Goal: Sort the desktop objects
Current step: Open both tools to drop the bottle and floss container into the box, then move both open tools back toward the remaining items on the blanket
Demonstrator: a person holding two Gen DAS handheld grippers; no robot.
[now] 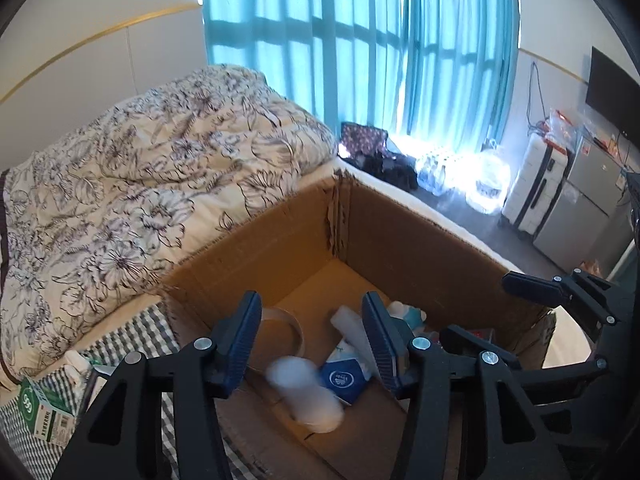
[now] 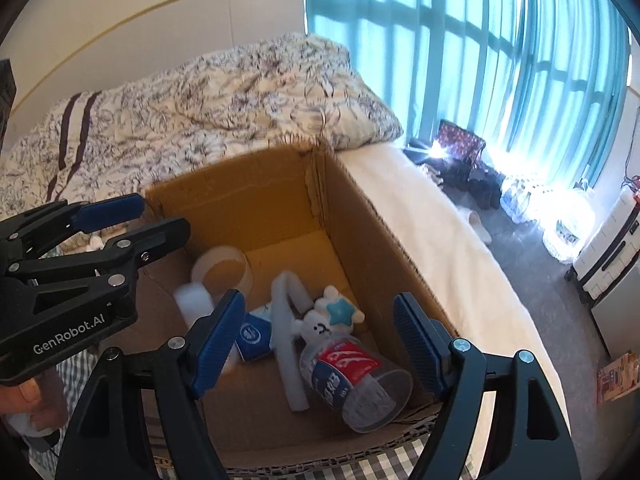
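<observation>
box (image 2: 360,208): open cardboard, on the bed
left gripper (image 1: 312,340): spread wide above the box, empty
right gripper (image 2: 320,340): spread wide above the box, empty
bottle (image 2: 352,380): lying inside the box

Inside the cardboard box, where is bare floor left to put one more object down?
Bare floor remains in the cardboard box at the far corner, behind the tape ring, and along the near wall left of the plastic bottle. The middle is crowded: foam strip, plush toy, blue packet.
</observation>
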